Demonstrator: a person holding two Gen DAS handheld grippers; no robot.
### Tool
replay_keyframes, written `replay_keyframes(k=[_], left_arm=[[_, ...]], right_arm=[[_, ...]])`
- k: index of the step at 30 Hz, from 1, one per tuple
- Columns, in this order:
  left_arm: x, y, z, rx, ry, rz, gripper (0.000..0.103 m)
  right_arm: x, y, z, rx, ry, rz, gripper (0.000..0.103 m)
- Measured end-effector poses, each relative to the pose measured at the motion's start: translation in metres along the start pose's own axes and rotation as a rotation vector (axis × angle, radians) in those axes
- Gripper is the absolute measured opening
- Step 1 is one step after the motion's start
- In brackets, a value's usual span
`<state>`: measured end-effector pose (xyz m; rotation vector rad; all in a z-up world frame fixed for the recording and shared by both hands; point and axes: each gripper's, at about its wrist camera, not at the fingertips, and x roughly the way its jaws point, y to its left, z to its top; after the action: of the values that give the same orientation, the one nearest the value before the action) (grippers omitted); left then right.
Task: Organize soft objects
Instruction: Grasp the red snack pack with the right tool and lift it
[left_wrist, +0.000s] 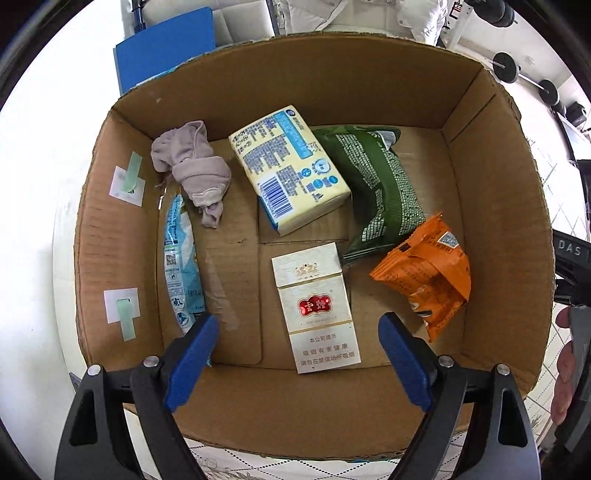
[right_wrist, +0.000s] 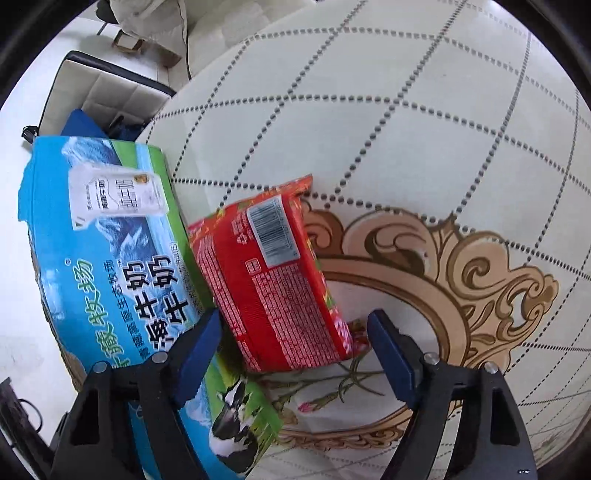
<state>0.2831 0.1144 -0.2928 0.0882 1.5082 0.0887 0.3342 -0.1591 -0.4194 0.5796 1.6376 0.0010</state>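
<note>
Blue-padded right gripper (right_wrist: 295, 350) hangs with jaws spread and empty, straddling the near end of the red crinkly snack packet (right_wrist: 273, 280), which leans on the printed outer wall of the cardboard box (right_wrist: 110, 266) on the quilted cloth (right_wrist: 406, 129). Judgement: close across the packet's middle, gently, then lift clear of the wall. Left gripper (left_wrist: 299, 354), also spread and empty, hovers over the box interior (left_wrist: 491, 221), where a grey cloth bundle (left_wrist: 195, 170), tissue pack (left_wrist: 291, 173) and green pouch (left_wrist: 376, 192) already lie.
</note>
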Motion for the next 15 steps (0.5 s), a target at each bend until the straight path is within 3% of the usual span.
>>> replay_keyframes(k=[3, 7, 11, 13, 15], left_arm=[[-0.006, -0.004, -0.001, 0.004, -0.001, -0.004, 0.089], [-0.013, -0.009, -0.003, -0.003, -0.014, -0.015, 0.089], [-0.012, -0.012, -0.006, -0.004, -0.004, -0.016, 0.089], [-0.012, -0.012, -0.007, -0.009, -0.004, -0.02, 0.089], [-0.014, -0.009, -0.009, -0.017, -0.01, -0.026, 0.089]], right_arm=[[-0.002, 0.008, -0.003, -0.039, -0.001, -0.081, 0.064], [-0.01, 0.003, -0.014, -0.085, -0.025, -0.244, 0.06], [0.003, 0.011, -0.02, -0.133, -0.015, -0.282, 0.062], [0.009, 0.02, -0.019, -0.155, -0.02, -0.323, 0.055], [0.001, 0.018, -0.022, -0.107, -0.036, -0.287, 0.049]])
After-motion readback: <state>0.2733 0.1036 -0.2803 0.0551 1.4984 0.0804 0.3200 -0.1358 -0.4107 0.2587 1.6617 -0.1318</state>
